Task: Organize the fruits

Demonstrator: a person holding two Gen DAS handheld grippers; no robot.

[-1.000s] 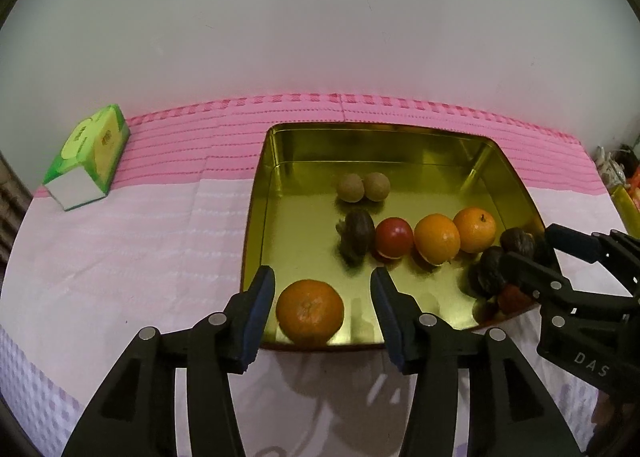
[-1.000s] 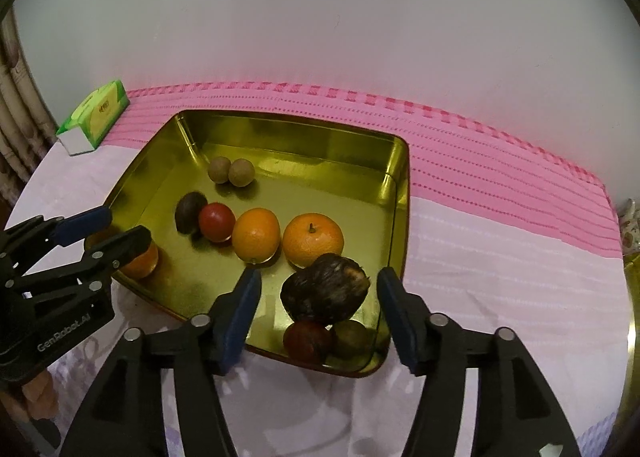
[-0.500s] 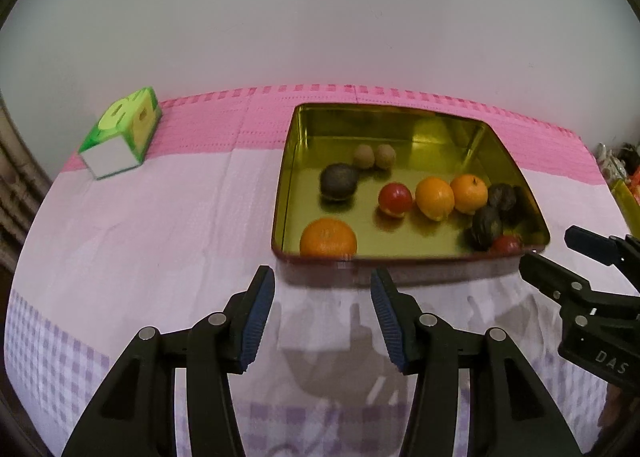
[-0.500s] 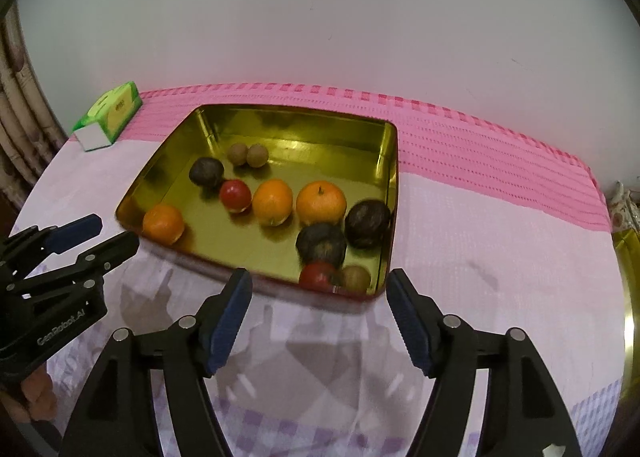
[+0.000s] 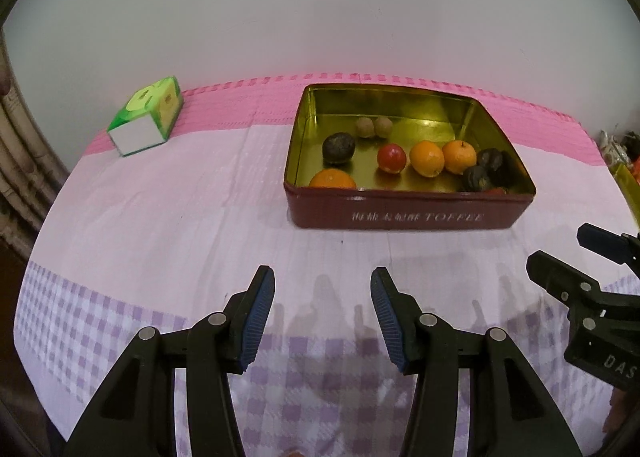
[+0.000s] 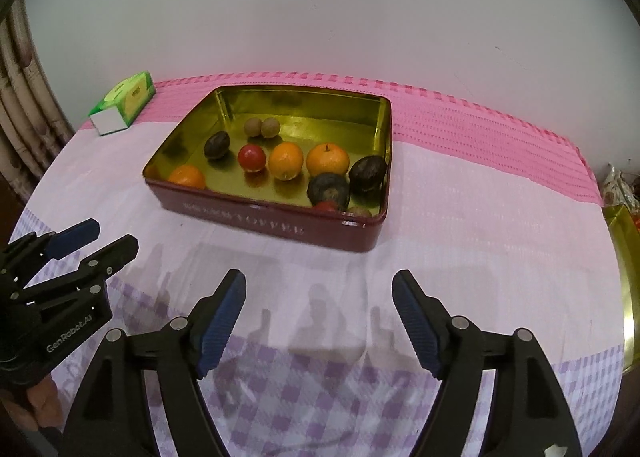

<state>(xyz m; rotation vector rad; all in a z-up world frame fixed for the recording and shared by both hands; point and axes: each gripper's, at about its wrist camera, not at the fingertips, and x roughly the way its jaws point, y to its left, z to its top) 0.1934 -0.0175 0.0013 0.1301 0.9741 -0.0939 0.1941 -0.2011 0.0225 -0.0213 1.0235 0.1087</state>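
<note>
In the left wrist view, the left gripper (image 5: 322, 317) fills the lower centre with its jaws spread and nothing between them, held above bare tablecloth (image 5: 180, 225), apart from the tin (image 5: 400, 213) in the upper middle; that reads as standing off from the work. The fruits lie inside the tin: an orange (image 5: 333, 179) against its near wall, a red fruit (image 5: 391, 157) mid-floor, dark ones toward the right. A green box (image 5: 146, 117) sits upper left, out of the way. In the right wrist view, the right gripper (image 6: 319, 317) is likewise wide apart and empty at lower centre, with the tin (image 6: 352, 233) above it. Every visible fruit rests in the tin, so the sorting looks finished.
</note>
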